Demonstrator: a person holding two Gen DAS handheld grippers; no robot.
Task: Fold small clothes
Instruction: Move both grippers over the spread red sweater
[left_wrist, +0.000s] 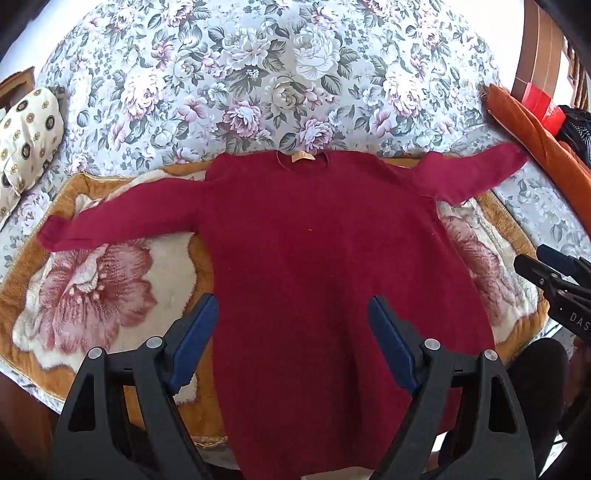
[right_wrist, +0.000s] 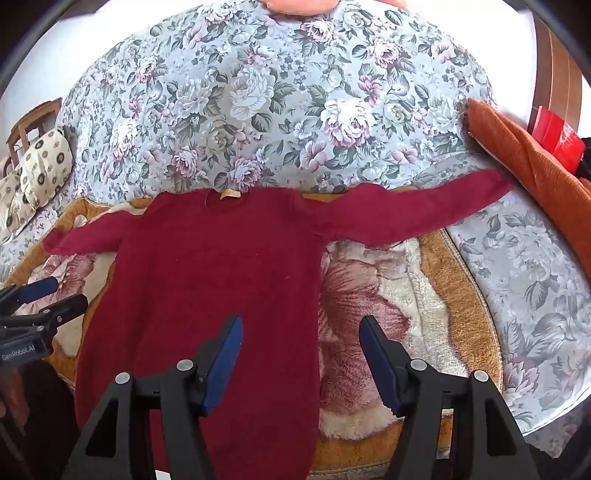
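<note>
A dark red long-sleeved sweater (left_wrist: 314, 258) lies flat, collar away from me, both sleeves spread out, on a plush flowered blanket (left_wrist: 92, 295). It also shows in the right wrist view (right_wrist: 207, 280). My left gripper (left_wrist: 291, 306) is open and empty, hovering above the sweater's lower body near its left edge. My right gripper (right_wrist: 301, 325) is open and empty above the sweater's right side edge and the blanket (right_wrist: 388, 295). Each gripper shows at the edge of the other's view: the right one (left_wrist: 532, 264), the left one (right_wrist: 70, 293).
A floral bedspread (left_wrist: 258, 74) covers the bed beyond the blanket. A patterned pillow (left_wrist: 26, 136) lies at the left. An orange cloth (left_wrist: 535, 140) and a red item (left_wrist: 543, 107) lie at the right by the right sleeve's cuff (left_wrist: 513, 155).
</note>
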